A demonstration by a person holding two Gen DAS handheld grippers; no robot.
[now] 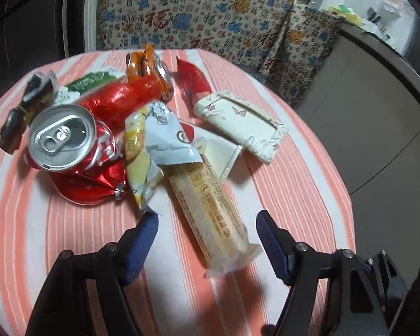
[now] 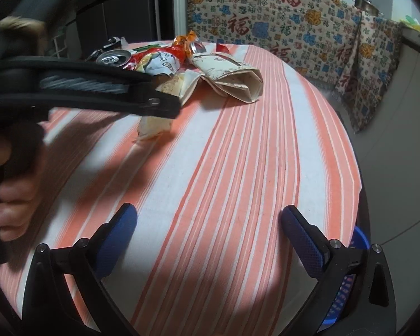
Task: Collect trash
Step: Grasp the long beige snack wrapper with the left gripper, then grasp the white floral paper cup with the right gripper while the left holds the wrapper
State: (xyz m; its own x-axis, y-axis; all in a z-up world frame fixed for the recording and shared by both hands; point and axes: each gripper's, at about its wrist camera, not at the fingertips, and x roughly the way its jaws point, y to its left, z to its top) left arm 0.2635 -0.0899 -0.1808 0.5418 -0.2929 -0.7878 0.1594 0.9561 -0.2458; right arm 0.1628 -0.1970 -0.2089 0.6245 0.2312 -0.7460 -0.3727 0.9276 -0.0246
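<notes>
A pile of trash lies on the striped table (image 1: 294,184). It holds a crushed red can (image 1: 70,145), a long beige snack wrapper (image 1: 210,210), a yellow-white wrapper (image 1: 145,151), a red plastic wrapper (image 1: 120,98), a white tissue pack (image 1: 240,123) and an orange wrapper (image 1: 140,64). My left gripper (image 1: 207,225) is open, its blue pads on either side of the beige wrapper's near end, just above it. My right gripper (image 2: 210,219) is open and empty over bare cloth near the front. The pile shows far off in the right wrist view, with the tissue pack (image 2: 232,78) nearest.
The left hand-held gripper body (image 2: 84,86) crosses the right wrist view at the left. A blue basket (image 2: 358,240) sits below the table's right edge. A patterned cloth (image 1: 210,19) hangs behind the table. A grey cabinet (image 1: 364,128) stands at the right.
</notes>
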